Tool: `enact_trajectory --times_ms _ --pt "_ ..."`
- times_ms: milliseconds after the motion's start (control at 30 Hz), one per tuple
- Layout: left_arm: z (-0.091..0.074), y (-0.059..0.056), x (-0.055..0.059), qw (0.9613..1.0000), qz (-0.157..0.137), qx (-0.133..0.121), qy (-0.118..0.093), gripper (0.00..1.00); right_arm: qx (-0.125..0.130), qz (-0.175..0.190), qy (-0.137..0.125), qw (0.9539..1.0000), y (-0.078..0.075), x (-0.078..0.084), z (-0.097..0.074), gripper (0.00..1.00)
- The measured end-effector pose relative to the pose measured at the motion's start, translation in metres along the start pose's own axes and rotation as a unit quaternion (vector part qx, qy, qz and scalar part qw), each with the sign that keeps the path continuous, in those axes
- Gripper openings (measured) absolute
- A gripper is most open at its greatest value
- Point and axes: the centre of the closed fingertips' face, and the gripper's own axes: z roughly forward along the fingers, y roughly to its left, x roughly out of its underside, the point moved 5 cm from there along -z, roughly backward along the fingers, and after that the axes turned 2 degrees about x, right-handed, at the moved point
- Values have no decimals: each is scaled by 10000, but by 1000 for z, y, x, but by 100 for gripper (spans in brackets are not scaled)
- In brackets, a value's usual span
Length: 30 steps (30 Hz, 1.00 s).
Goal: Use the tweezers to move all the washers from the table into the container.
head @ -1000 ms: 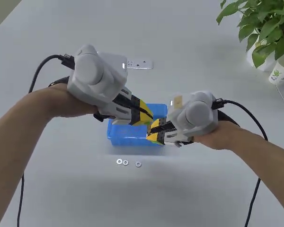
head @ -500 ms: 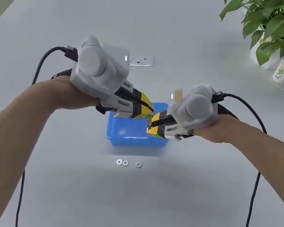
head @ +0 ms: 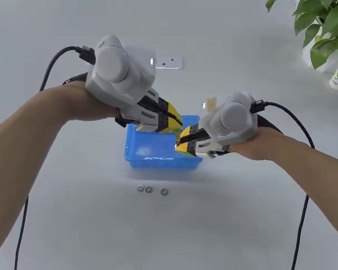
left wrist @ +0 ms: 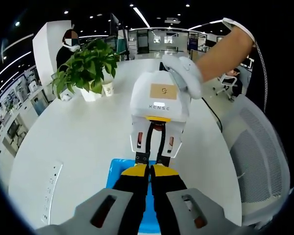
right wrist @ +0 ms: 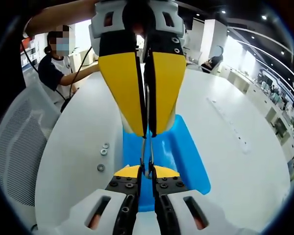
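"XENSE" printed on right gripper (left wrist: 152, 157) white housing, just below its tan sticker (left wrist: 163, 91). Green mark on cup (left wrist: 108, 88) beside gripper: unreadable.

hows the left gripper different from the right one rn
The left gripper sits higher in the head view, slanting down and right over the blue container; the right gripper is lower, pointing left at the container's right edge. In the right gripper view the left's yellow jaws clasp the tweezers along their length; the right's meet just the end. Both are shut on the tweezers.
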Motion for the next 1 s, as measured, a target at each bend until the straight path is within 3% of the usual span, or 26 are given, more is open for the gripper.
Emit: enact_trajectory --times_ms 667,1000 --pt "18 18 24 9997 -200 142 84 5 -300 231 194 9991 -9 19 25 10" --pt "23 19 30 9994 -259 183 105 5 -414 224 298 9984 -8 23 29 11"
